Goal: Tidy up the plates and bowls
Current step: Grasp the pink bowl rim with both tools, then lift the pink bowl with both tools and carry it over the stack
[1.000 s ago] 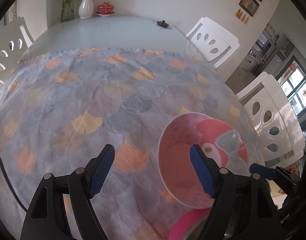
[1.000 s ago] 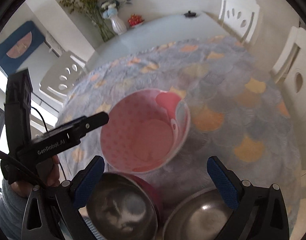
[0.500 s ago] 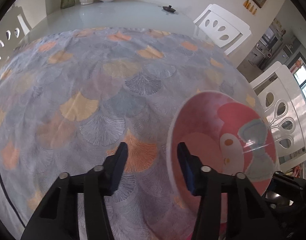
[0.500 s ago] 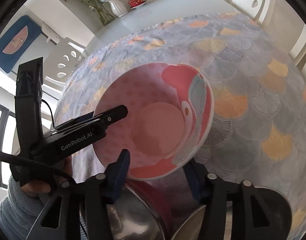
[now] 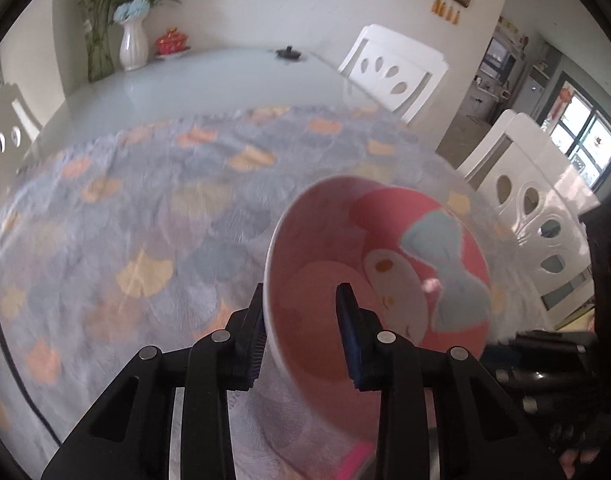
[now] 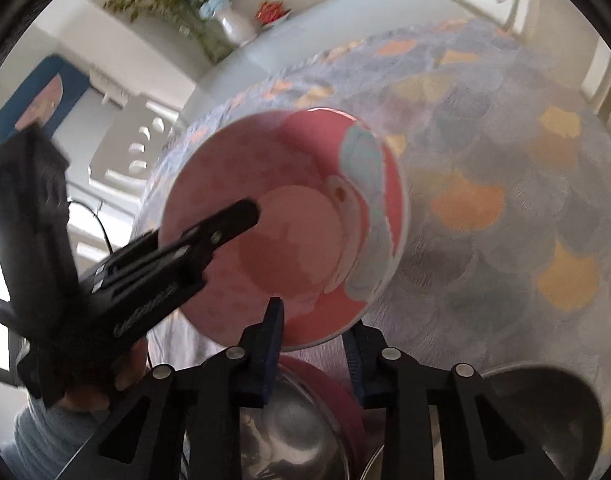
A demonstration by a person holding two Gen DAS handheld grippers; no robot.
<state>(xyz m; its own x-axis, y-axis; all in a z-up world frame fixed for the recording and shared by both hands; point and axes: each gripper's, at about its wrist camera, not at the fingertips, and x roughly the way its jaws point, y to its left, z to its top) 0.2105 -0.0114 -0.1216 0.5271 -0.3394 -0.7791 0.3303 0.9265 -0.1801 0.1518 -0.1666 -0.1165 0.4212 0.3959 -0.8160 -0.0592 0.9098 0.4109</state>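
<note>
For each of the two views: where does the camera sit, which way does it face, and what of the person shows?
Left wrist: on the left gripper, facing down across the patterned tablecloth; jaws clamp the pink bowl rim.
Right wrist: on the right gripper, clamping the same bowl's near rim above two steel bowls; shows the hand holding the left gripper.
Shared: bowl, tablecloth, white vase.

Cloth (image 5: pixel 153 216) apparently free; steel bowls (image 6: pixel 289 440) crowd near edge.
</note>
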